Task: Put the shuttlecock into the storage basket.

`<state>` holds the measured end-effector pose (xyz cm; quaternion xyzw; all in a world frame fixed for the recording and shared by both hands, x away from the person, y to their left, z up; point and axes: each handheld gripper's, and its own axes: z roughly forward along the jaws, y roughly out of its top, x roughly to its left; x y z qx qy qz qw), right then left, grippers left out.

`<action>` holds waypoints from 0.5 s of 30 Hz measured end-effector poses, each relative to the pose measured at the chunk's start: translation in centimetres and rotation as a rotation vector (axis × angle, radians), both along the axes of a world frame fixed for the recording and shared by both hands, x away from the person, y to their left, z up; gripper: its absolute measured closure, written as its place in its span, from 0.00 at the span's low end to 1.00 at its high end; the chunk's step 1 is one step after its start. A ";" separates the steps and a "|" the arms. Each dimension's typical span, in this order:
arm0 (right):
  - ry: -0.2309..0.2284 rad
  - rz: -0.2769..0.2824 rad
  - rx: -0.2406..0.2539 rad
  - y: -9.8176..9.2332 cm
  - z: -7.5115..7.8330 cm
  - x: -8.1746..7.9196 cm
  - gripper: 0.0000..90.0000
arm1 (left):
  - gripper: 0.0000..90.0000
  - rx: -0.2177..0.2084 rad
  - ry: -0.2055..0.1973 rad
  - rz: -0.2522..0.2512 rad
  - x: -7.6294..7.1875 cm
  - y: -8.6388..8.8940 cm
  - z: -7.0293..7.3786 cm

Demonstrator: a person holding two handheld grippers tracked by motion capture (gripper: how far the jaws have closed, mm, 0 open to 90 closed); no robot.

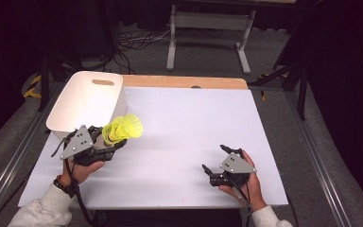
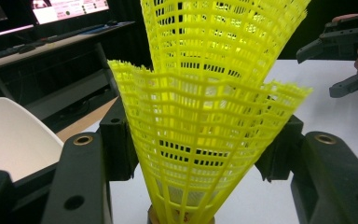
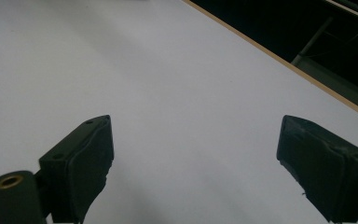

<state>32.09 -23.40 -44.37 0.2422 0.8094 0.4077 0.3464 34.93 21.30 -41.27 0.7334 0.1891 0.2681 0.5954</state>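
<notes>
The left gripper squeezes two stacked yellow shuttlecocks beside the white bin, maybe to drop them in. The right gripper waits open, holding nothing.

High view overhead, facing forward; gripper views close, low, sharing white table.

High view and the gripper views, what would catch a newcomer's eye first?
The bright yellow plastic mesh shuttlecocks, two nested, clamped in the left gripper at the table's left. Just behind them sits a white plastic bin with a slot handle. The right gripper rests open on the white tabletop.
</notes>
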 end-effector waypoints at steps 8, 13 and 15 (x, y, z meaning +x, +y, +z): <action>0.000 -0.003 -0.002 0.0 0.0 0.0 0.13 | 0.49 -0.025 -0.005 0.017 0.0 0.6 0.3; -0.005 -0.006 -0.002 0.0 0.1 0.0 0.13 | 0.49 -0.042 -0.008 0.033 -0.1 0.8 0.5; -0.005 -0.009 -0.002 0.0 0.1 0.0 0.13 | 0.49 -0.050 -0.013 0.041 -0.2 1.2 0.7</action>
